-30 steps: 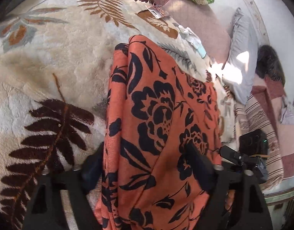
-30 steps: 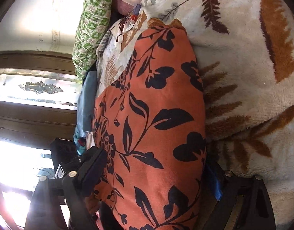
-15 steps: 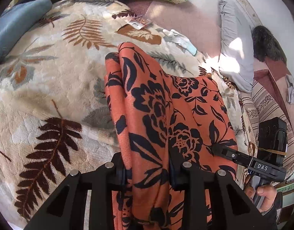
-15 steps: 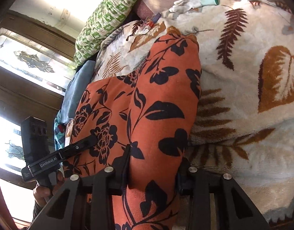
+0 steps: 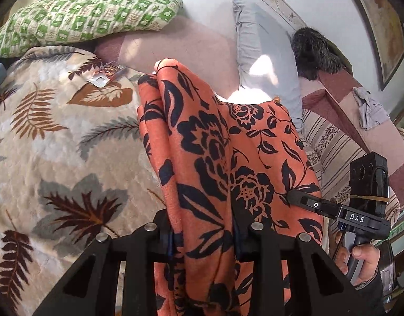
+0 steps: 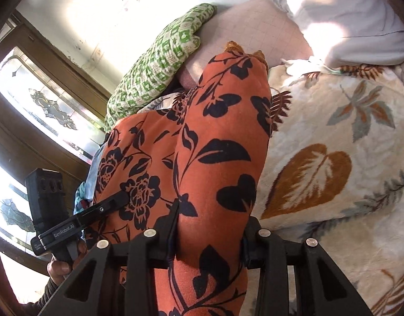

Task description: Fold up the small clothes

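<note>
Raised since the earlier frame, the orange floral garment (image 5: 215, 158) hangs lengthwise above the bed's leaf-print blanket (image 5: 57, 144), left gripper (image 5: 202, 239) and right gripper (image 6: 210, 239) jaws clenched on its near edge.

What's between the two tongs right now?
Only the orange floral cloth spans from the left tongs to the right tongs; nothing else lies between, as the left wrist view shows.

Both grippers were wide open around the orange floral cloth (image 5: 202, 158) a second ago; now the left gripper (image 5: 202, 239) and right gripper (image 6: 208, 239) have clamped down on it and lifted it up off the leaf-print blanket (image 5: 57, 144).
</note>
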Tool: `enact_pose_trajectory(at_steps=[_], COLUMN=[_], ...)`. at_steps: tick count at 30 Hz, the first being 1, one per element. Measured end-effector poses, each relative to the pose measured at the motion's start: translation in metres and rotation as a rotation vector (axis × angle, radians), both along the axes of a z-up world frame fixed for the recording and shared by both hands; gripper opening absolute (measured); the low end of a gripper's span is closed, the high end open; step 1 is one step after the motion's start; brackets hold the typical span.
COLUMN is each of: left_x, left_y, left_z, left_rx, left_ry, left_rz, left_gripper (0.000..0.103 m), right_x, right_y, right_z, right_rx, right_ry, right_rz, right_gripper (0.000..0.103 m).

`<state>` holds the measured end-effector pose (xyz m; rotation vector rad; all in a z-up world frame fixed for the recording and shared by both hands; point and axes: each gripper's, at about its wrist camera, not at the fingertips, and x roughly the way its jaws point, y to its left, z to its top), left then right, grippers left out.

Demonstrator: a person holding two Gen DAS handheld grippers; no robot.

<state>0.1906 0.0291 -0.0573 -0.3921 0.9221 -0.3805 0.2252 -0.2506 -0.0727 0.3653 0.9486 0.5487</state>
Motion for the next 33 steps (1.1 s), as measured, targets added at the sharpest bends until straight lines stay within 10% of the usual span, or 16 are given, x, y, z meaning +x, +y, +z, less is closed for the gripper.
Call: enact_pose_trajectory(at_steps=[7, 9, 20, 24, 27, 33], left_x=[0.037, 0.033, -0.042, -0.068, -0.055, -0.068], left_y=[-0.02, -0.01, 0.009, -0.011, -0.021, -0.007], left_z=[-0.089, -0.1, -0.028, -0.045, -0.092, -0.063], left_rx=[0.112, 0.106, 0.227, 0.357, 0.533, 0.45], left_ry=[0.235, 0.265, 0.073, 0.043, 0.185, 0.089], left_rz=[0.048, 0.075, 0.116, 0.09, 0.053, 0.121], left_gripper=[0.047, 0.064, 0.076, 0.087, 0.087, 0.087], right_x=[0.033, 0.035, -0.044, -0.063, -0.054, -0.07], right_y=[-0.032, -0.042, -0.027, 0.001, 0.007, 0.01], right_z=[-0.086, -0.11, -0.017, -0.05, -0.095, -0.054], right_rx=[-0.046, -0.067, 0.02, -0.057, -0.105, -0.095], right_ry=[0.176, 0.245, -0.007, 0.065, 0.194, 0.077], right_rz=[-0.113, -0.172, -0.144, -0.124, -0.105, -0.109], right_gripper=[0.056, 0.07, 0.077, 0.08, 0.08, 0.08])
